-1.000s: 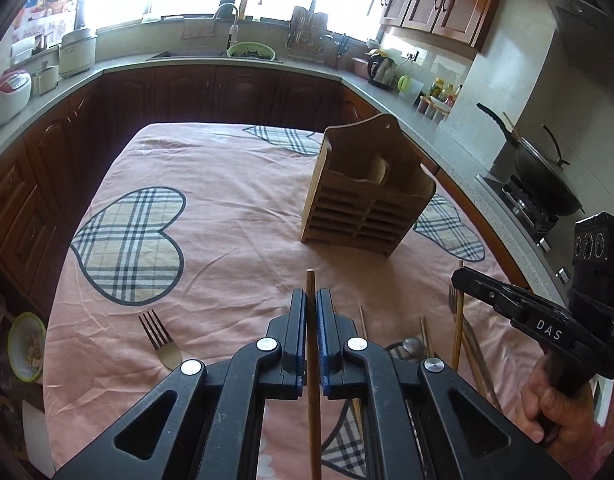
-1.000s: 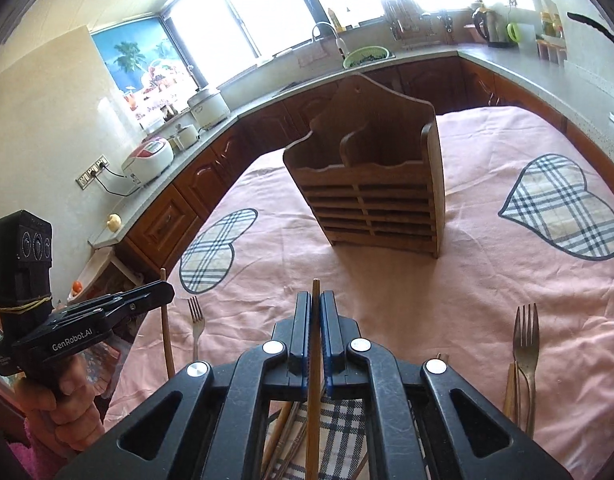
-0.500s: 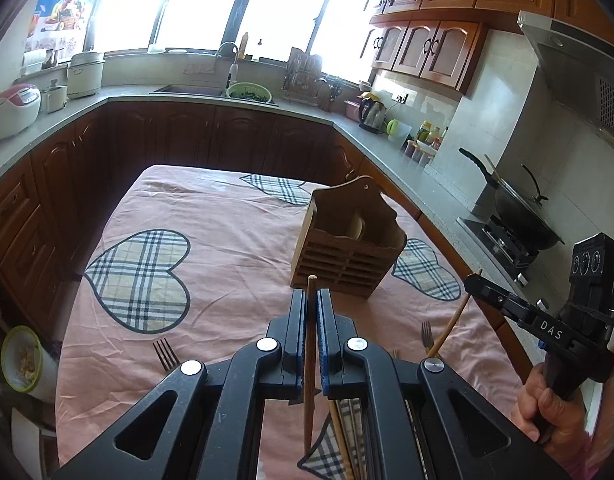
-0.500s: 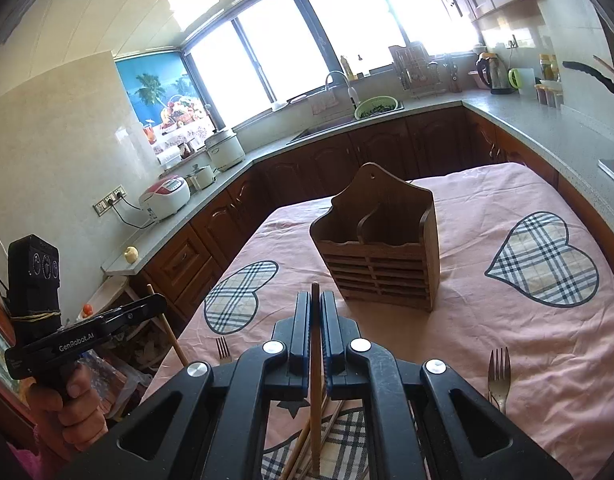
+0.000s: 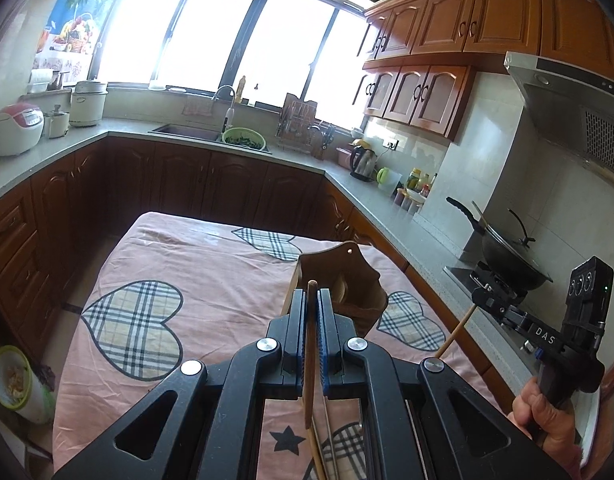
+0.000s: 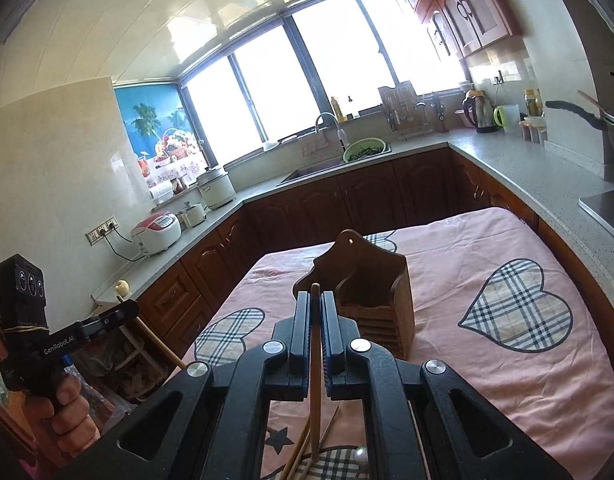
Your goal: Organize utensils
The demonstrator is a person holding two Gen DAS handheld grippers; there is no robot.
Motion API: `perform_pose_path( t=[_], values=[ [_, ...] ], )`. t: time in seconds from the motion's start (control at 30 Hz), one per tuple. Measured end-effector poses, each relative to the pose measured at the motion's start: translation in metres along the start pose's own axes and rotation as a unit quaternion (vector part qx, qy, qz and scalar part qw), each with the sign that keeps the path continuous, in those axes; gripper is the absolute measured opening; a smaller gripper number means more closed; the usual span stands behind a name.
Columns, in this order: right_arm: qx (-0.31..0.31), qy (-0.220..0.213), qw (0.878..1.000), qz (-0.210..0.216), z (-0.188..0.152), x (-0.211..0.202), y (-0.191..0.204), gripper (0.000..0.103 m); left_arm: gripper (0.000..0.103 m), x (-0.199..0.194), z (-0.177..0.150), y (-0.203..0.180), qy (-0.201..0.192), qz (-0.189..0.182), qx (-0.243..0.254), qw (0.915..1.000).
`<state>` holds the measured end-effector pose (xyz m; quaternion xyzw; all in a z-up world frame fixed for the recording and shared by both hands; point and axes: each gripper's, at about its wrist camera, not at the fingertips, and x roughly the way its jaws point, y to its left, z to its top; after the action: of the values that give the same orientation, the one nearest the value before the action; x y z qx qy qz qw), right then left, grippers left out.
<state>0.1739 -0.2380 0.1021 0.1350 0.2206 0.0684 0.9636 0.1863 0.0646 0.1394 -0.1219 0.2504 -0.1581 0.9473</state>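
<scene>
Showing both tools raised above the desk (image 5: 211, 264) under its pink cloth with plaid hearts; the left gripper (image 5: 311, 320) is pinched on a dark brown wooden chopstick (image 5: 309, 356), and the right gripper (image 6: 315, 322) is pinched on a lighter wooden chopstick (image 6: 315, 376). The slatted wooden utensil holder (image 6: 371, 292) stands upright mid-desk, beyond both grippers; further loose utensils (image 6: 307, 452) lie on the cloth beneath them.
</scene>
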Motion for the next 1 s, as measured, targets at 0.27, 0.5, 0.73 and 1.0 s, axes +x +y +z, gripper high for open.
perform_pose_path(
  t=[0.27,0.5,0.73,1.0],
  values=[
    [0.003,-0.052,0.999,-0.016,0.037,-0.002,-0.013,0.005,0.004,0.015,0.027,0.000,-0.039,-0.009,0.003,0.9992],
    [0.009,-0.099,0.995,-0.022,0.071,0.002,-0.023,0.005,0.004,0.040,0.048,0.002,-0.074,-0.012,0.010,0.9971],
    [0.006,-0.130,0.991,-0.031,0.098,0.020,-0.030,0.005,0.004,0.083,0.069,0.003,-0.094,-0.017,0.013,0.9953],
    [0.003,-0.133,0.990,-0.048,0.106,0.055,-0.043,0.005,0.004,0.146,0.074,0.004,-0.105,-0.011,0.014,0.9943]
  ],
)
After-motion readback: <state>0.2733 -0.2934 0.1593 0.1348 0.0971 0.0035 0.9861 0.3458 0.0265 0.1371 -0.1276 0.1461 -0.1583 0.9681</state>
